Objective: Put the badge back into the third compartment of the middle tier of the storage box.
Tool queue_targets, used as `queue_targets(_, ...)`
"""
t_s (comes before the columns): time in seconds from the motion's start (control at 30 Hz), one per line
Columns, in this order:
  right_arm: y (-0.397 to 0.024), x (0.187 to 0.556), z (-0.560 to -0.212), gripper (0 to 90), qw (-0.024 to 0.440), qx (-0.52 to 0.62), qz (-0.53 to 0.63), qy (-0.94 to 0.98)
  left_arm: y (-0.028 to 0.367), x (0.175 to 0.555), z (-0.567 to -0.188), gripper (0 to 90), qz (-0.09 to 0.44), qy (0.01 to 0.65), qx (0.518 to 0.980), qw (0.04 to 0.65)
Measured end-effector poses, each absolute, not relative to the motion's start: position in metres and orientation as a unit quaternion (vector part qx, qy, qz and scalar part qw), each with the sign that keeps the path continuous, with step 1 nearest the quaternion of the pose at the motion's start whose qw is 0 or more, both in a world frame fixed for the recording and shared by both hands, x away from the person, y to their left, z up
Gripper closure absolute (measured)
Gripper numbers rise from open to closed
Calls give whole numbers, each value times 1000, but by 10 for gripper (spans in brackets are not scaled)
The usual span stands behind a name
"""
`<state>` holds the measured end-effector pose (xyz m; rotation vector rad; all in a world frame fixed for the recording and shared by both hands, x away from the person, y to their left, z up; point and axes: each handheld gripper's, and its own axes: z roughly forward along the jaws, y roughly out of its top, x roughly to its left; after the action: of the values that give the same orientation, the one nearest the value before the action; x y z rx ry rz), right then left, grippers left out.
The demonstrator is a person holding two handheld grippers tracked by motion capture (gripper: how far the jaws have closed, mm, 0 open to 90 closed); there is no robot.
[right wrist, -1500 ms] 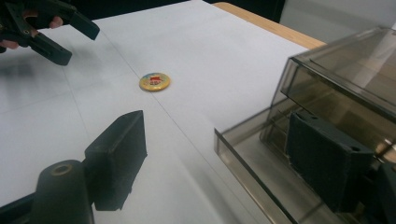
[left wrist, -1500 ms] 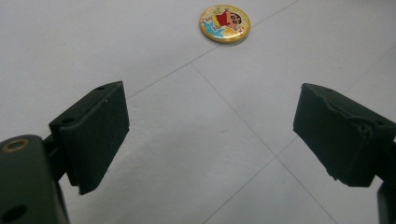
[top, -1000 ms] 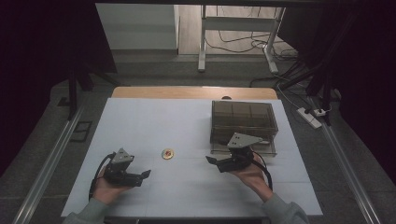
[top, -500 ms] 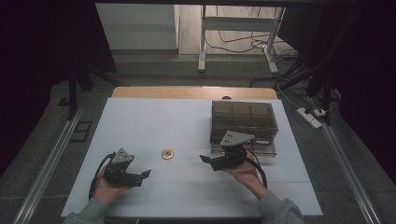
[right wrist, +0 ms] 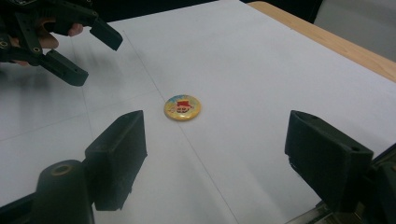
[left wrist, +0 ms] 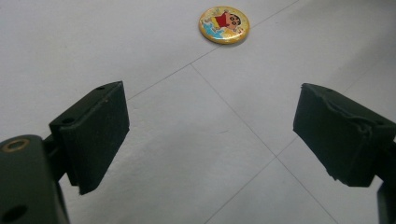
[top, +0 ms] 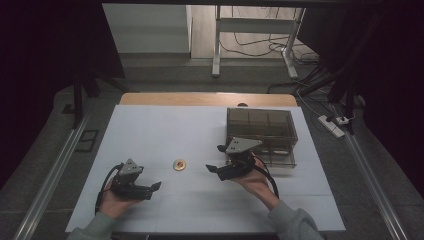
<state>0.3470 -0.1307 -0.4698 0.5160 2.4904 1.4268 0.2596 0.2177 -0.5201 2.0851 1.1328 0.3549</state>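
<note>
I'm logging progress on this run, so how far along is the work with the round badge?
Nothing looks done yet: the round badge lies flat on the white table cover, untouched. In hand: the right tool, jaws open and empty, points at the badge from the side of the clear compartment box. The left tool is open too. Left: reaching, gripping and moving it.

Glossy, smooth round badge [right wrist: 182,108] lies on matt white paper-like table cover [top: 200,135]; bare wood edge [top: 200,98]; translucent smoky plastic box [top: 260,131].

clear compartment box [top: 261,131], white table [top: 165,125]
</note>
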Motion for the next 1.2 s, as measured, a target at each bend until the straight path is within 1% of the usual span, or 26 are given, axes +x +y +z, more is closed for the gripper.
queue_targets(1.2, -88, 362, -476, 201, 90, 157, 466, 866, 218, 260, -521, 110, 138, 441, 810, 361)
